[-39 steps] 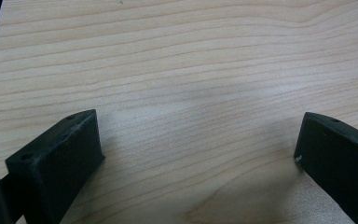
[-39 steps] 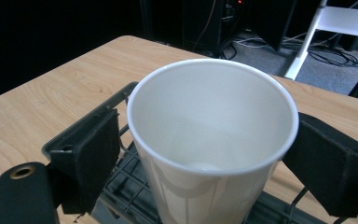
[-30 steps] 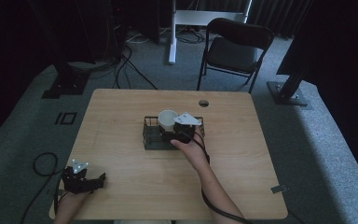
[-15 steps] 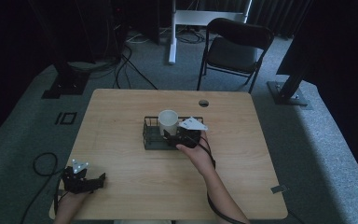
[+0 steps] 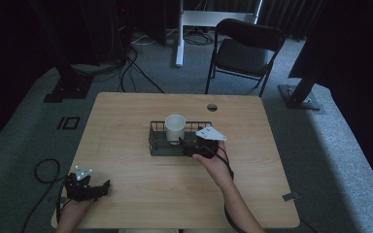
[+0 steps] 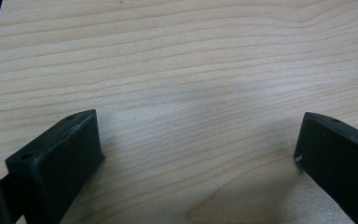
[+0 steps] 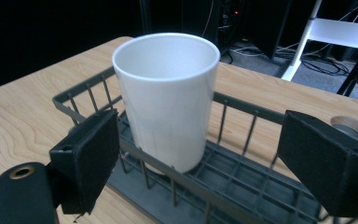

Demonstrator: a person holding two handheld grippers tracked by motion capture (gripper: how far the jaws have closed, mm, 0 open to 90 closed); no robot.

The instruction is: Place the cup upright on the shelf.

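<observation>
A white cup stands upright in a dark wire basket at the middle of the table. My right gripper is at the basket's near right side, open, its jaws spread wide and apart from the cup, which stands just beyond them. My left gripper rests at the table's near left corner, open over bare wood with nothing between its jaws.
The wooden table has a round cable hole near its far edge. A black folding chair stands behind the table. Cables and stand bases lie on the grey floor around it.
My right gripper has let go of the cup and drawn back toward the near right of the basket. The cup now stands free in the basket. The left gripper has not moved.
</observation>
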